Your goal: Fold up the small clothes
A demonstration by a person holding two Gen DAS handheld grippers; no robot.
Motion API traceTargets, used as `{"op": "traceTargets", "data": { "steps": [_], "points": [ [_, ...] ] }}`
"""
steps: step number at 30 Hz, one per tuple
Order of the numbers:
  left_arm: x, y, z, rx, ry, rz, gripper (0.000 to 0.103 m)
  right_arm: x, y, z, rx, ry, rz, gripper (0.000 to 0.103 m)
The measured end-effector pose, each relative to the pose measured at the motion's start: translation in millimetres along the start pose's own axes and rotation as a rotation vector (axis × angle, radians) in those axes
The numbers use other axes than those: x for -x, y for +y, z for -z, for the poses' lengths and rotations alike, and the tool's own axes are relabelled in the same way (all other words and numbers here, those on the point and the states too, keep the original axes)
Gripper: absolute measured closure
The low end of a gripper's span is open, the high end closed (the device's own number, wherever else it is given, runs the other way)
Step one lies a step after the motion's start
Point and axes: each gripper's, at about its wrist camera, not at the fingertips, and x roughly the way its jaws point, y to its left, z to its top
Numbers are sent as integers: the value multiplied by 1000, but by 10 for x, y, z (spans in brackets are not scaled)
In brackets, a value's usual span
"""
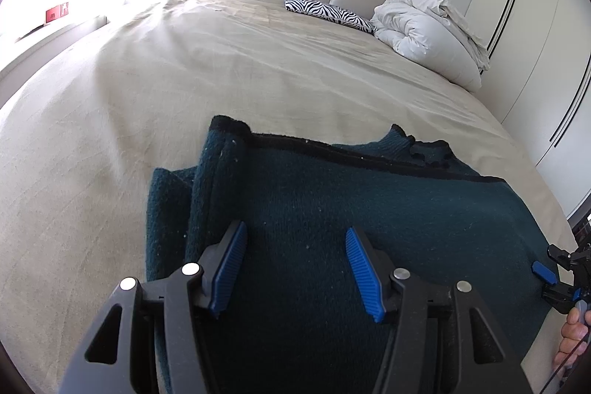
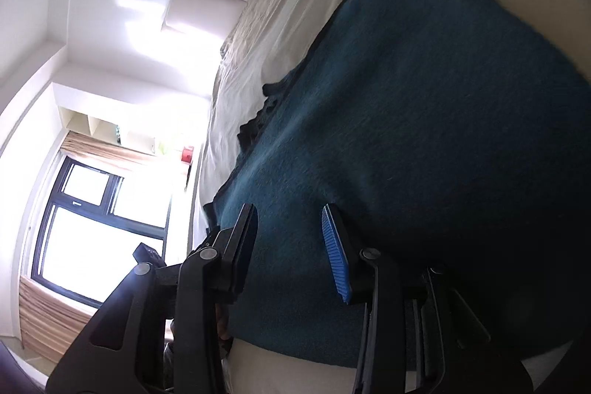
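One dark teal knit (image 1: 332, 209) with black trim lies on our bed (image 1: 184, 80), partly folded, extra layers poking out at its left edge. Our left gripper (image 1: 295, 264) hovers over it, jaws about half open, holding nothing. Our right gripper (image 2: 291, 246) sits narrower, with knit between its pads (image 2: 334, 253); can't tell if it's pinching
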Motion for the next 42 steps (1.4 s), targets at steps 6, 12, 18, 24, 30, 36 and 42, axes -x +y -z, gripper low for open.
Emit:
{"op": "traceTargets", "data": {
  "steps": [6,12,18,24,30,36,42],
  "points": [
    [107,138,-55,89,13,76,44,435,147,85,83,-113,164,60],
    [741,472,73,246,-18,81,43,566,774,426,304,-152,239,48],
    [1005,766,441,376,70,149,43,1037,1267,707,464,-128,219,39],
    [888,905,605,471,127,223,42,1002,1538,1091,475,-10,125,39],
    [693,1060,509,516,167,325,41,872,1573,1221,427,67,21,39],
    [553,1211,382,565,180,414,41,635,1560,1238,388,139,-58,39],
    [488,1091,309,483,222,422,42,381,1551,1262,364,198,-93,39]
  ]
}}
